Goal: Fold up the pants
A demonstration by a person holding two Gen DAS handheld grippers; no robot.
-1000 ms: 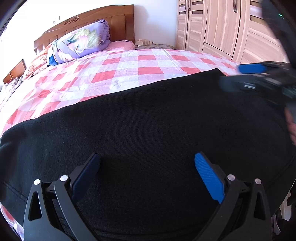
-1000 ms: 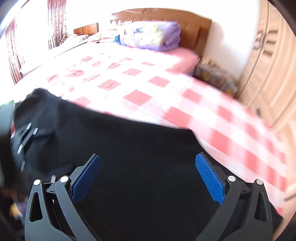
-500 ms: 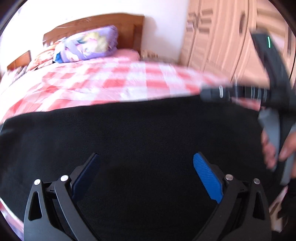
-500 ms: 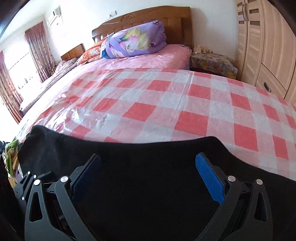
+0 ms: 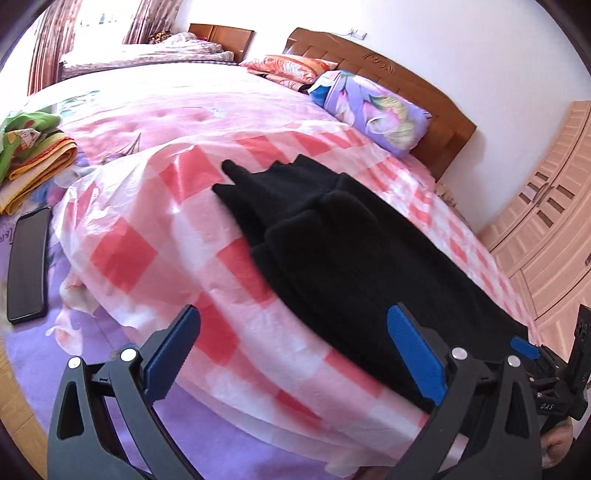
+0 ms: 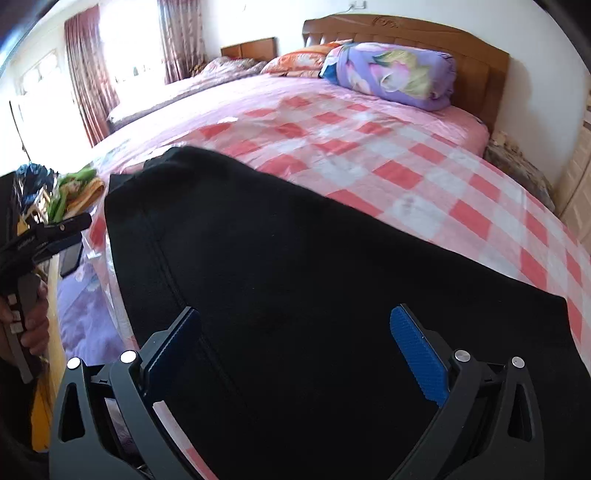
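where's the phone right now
In the left wrist view, the phone lies at the far left on the purple sheet, below the folded orange and green cloths and beside the checked cover's edge.

A wide bed [image 6: 369, 122] fills the room, and everything else sits around it. A red-and-white checked sheet [image 5: 155, 229] covers its near half. At its head stands a carved wooden headboard [image 6: 406, 33], with a rolled purple floral quilt [image 6: 391, 74] lying just before it and an orange pillow [image 5: 291, 66] beside that. Off the bed's left edge lies a pile of green and orange folded cloth [image 5: 33, 147], with a dark phone [image 5: 27, 266] nearer. Maroon curtains [image 6: 88, 74] hang beyond the bed's far side; a pale wardrobe [image 5: 554, 206] stands to its right.
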